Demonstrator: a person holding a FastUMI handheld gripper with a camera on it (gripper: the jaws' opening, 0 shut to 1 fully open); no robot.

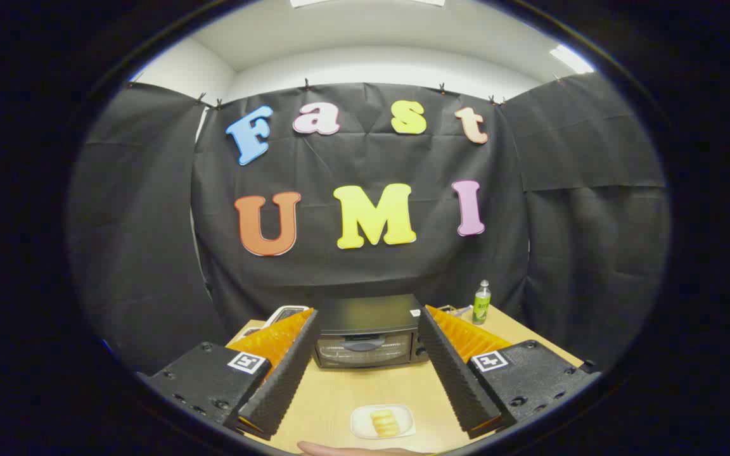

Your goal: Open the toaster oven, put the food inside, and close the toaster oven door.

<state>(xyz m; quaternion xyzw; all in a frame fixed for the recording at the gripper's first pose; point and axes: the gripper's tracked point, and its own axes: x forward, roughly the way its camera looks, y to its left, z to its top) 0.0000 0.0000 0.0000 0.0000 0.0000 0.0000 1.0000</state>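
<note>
A black toaster oven (367,331) stands on the wooden table (365,389) beyond my fingertips, its glass door shut and its handle facing me. Nearer to me, a small white plate (358,429) carries a yellow ridged piece of food (384,422); it lies on the table between my two fingers, below them. My gripper (368,316) hangs above the table, wide open, with nothing between its fingers.
A small green bottle (481,303) stands at the back right of the table, right of the oven. A white device (284,315) lies behind my left finger. A bit of a hand (346,450) shows at the table's near edge. Black cloth walls the booth.
</note>
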